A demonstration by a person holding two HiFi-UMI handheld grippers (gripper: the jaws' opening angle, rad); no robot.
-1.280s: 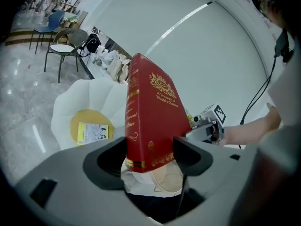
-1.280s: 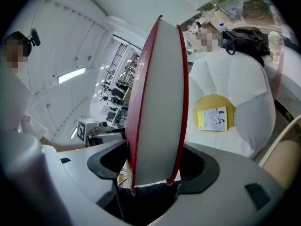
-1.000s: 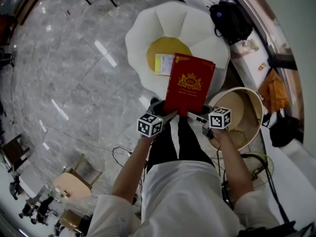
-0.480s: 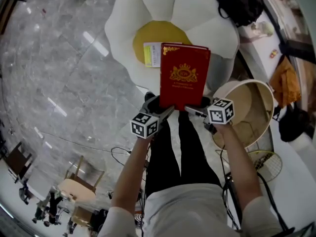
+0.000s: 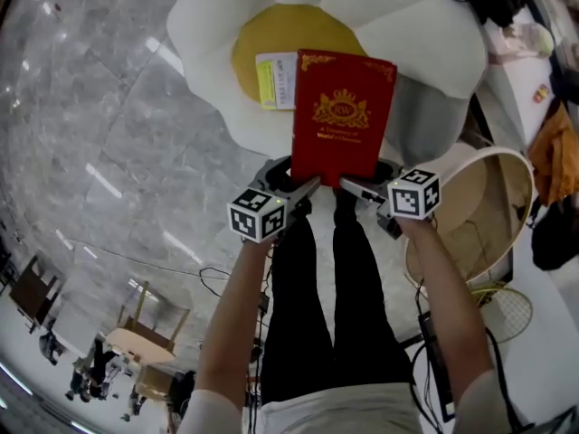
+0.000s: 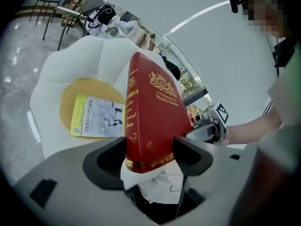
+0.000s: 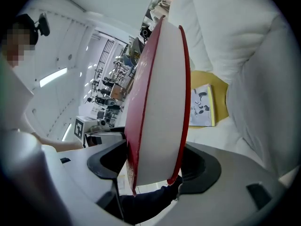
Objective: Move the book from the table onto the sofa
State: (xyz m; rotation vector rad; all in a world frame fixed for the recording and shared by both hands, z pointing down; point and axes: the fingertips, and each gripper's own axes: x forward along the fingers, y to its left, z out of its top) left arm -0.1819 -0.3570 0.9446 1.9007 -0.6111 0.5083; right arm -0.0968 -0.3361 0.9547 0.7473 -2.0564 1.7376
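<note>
Book (image 5: 342,116): red hardback, carried in the air over the sofa's near edge, lower end in both my claws.
Left claw (image 6: 150,157): my jaws clamp the spine-side bottom corner.
Right claw (image 7: 155,166): my jaws stand wide, pressing both covers at the page-edge corner.
Sofa (image 5: 407,34): white, petal-shaped, with a yellow seat (image 5: 271,34).
Booklet (image 5: 276,81): flat on that seat, beside the book.

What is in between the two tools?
The red book. In the head view, the left tool grips its spine side and the right tool its page side.
</note>
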